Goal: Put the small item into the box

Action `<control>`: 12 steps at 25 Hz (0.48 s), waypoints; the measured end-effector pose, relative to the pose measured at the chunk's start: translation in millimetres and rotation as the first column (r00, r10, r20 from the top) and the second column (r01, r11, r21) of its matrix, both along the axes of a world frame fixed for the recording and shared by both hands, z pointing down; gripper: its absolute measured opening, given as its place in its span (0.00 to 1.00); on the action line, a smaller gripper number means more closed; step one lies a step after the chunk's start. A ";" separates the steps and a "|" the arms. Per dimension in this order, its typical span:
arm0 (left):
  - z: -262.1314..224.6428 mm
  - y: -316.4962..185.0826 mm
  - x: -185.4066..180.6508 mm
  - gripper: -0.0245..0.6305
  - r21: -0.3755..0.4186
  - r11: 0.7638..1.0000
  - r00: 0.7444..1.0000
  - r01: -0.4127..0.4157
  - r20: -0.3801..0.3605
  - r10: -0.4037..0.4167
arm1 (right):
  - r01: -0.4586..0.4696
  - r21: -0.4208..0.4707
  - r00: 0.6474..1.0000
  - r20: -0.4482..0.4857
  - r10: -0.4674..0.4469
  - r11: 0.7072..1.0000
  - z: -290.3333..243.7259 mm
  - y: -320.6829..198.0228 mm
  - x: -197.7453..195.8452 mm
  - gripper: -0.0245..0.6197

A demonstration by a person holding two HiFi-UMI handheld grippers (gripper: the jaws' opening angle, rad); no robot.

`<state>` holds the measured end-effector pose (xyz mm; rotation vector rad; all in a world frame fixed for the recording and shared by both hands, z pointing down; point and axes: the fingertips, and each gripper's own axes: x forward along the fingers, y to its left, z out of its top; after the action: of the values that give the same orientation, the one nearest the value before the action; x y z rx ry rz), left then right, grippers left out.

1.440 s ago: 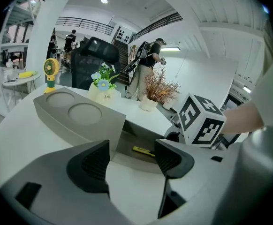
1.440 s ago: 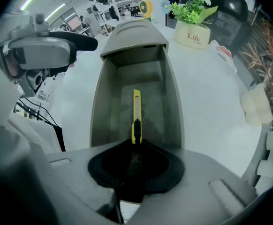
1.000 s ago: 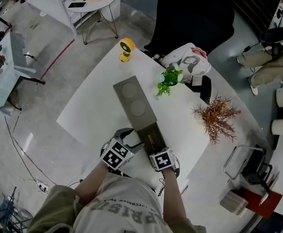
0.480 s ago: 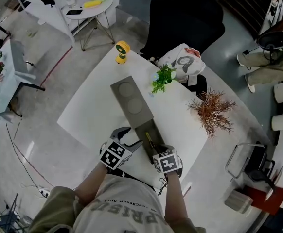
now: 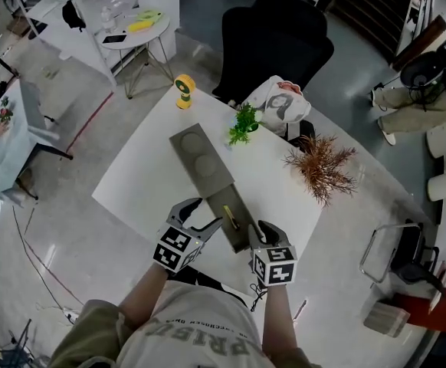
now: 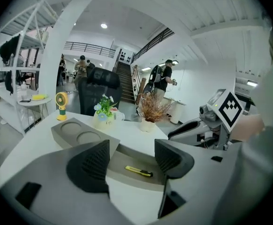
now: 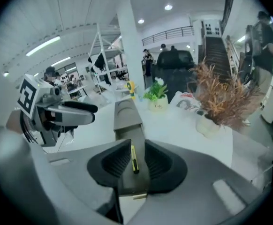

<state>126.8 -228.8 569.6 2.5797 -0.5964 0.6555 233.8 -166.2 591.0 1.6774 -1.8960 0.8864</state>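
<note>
Yellow cutter [image 5: 229, 216] rests inside the grey box [image 5: 200, 158]
Nearest, the left gripper [image 5: 202, 215] gapes wide and empty; the right gripper [image 5: 260, 234] stands narrowly parted, gripping nothing. Beyond them, the cutter lies in the box's open near compartment on the white table [image 5: 142, 179].

— What's the floor like?
— Polished grey floor [image 5: 47, 205]. A white table [image 5: 146, 182] stands in the middle, with a black office chair [image 5: 273, 44] at its far side.
— And farther off?
— A round side table [image 5: 142, 38] far left, then a staircase [image 6: 125, 81] under bright ceiling lights [image 6: 103, 26].
</note>
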 end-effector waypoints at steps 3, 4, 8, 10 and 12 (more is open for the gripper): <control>-23.9 2.6 2.4 0.47 0.052 0.998 0.999 0.032 -0.041 -0.030 | -0.104 0.167 0.994 0.041 0.098 0.980 -34.0 -2.6 12.3 0.16; -32.8 3.4 3.3 0.47 0.072 0.996 0.997 0.045 -0.058 -0.041 | -0.133 0.227 0.991 0.060 0.122 0.965 -46.5 -2.9 15.9 0.16; -65.8 4.2 3.9 0.47 0.142 0.983 0.987 0.115 -0.131 -0.096 | -0.175 0.447 0.985 0.068 0.161 0.877 -95.7 -0.1 24.9 0.16; -79.8 2.9 0.6 0.47 0.179 0.970 0.978 0.163 -0.163 -0.134 | -0.162 0.529 0.985 0.040 0.166 0.833 -116.8 2.9 25.0 0.16; -92.6 2.0 -3.8 0.47 0.217 0.955 0.968 0.204 -0.189 -0.164 | -0.131 0.592 0.987 0.002 0.161 0.795 -134.7 5.9 21.0 0.16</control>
<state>123.0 -226.8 477.0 2.7144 -0.8925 0.3149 254.9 -160.3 456.3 2.1991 -2.1726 0.2912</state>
